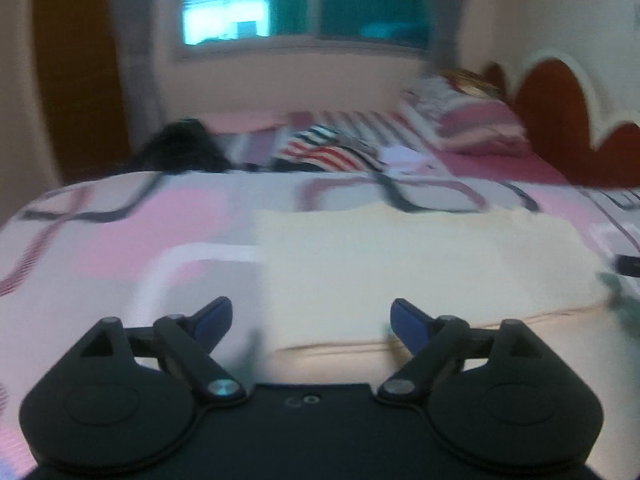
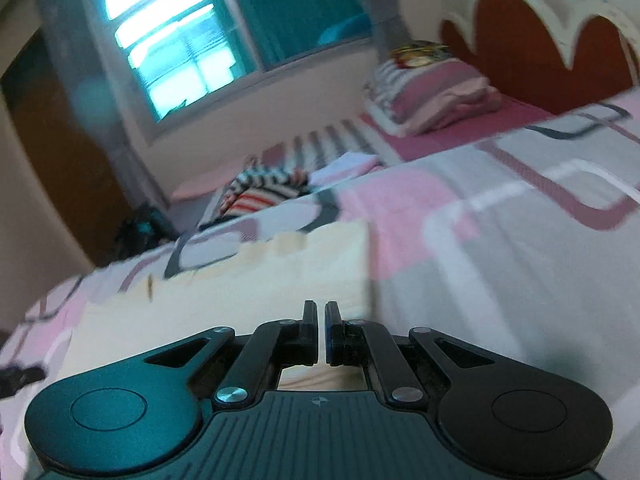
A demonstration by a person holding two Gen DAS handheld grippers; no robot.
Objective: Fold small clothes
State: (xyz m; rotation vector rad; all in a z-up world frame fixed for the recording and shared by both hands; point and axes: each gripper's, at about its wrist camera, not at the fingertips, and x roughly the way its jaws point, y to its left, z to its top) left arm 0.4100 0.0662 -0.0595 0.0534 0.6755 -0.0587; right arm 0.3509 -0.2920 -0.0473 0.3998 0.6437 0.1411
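Observation:
A cream-coloured small garment (image 1: 420, 264) lies flat on the pink and grey patterned bedspread (image 1: 120, 248). My left gripper (image 1: 312, 320) is open and empty, hovering over the garment's near left corner. In the right wrist view the same garment (image 2: 248, 284) lies ahead, its far edge scalloped. My right gripper (image 2: 321, 320) is shut with the fingers nearly touching, low over the garment's near right part. No cloth shows between its fingers.
A heap of striped clothes (image 1: 332, 148) and a dark bundle (image 1: 184, 148) lie further back on the bed. Folded pink bedding (image 1: 476, 120) is stacked by the red headboard (image 1: 560, 112). A window (image 1: 304, 0) is in the far wall.

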